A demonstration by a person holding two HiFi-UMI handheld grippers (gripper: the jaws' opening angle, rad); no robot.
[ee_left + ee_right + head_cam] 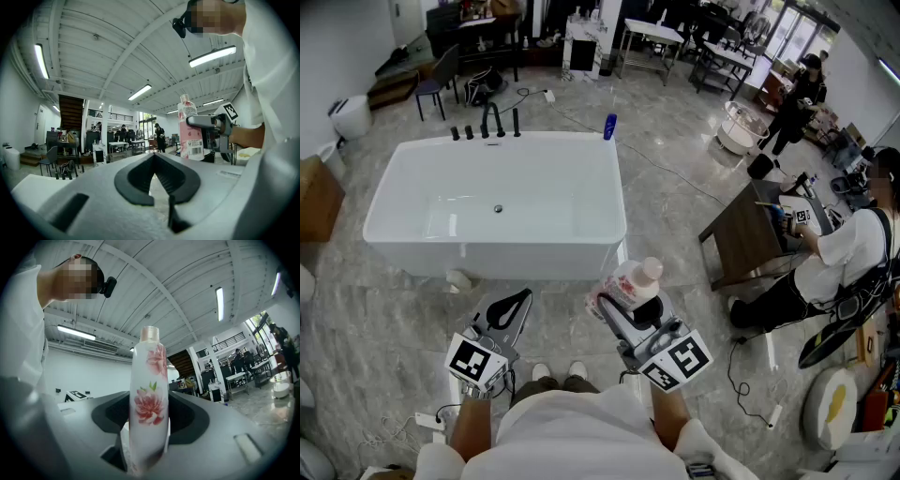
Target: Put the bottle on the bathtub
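Note:
A white bottle (630, 280) printed with pink flowers and capped in pale pink is clamped in my right gripper (623, 305), which is shut on it. In the right gripper view the bottle (149, 404) stands upright between the jaws. It also shows in the left gripper view as the bottle (189, 129), held off to the right. My left gripper (514, 305) is shut with nothing in it, its jaws touching at the tips (153, 155). The white bathtub (609, 234) stands on the floor ahead of both grippers, with black taps (492, 122) on its far rim.
A blue bottle (609, 126) stands on the tub's far right corner. A dark wooden table (745, 234) with a seated person (839, 258) is at the right. Chairs, desks and another person (795, 101) fill the back. Cables lie on the marble floor.

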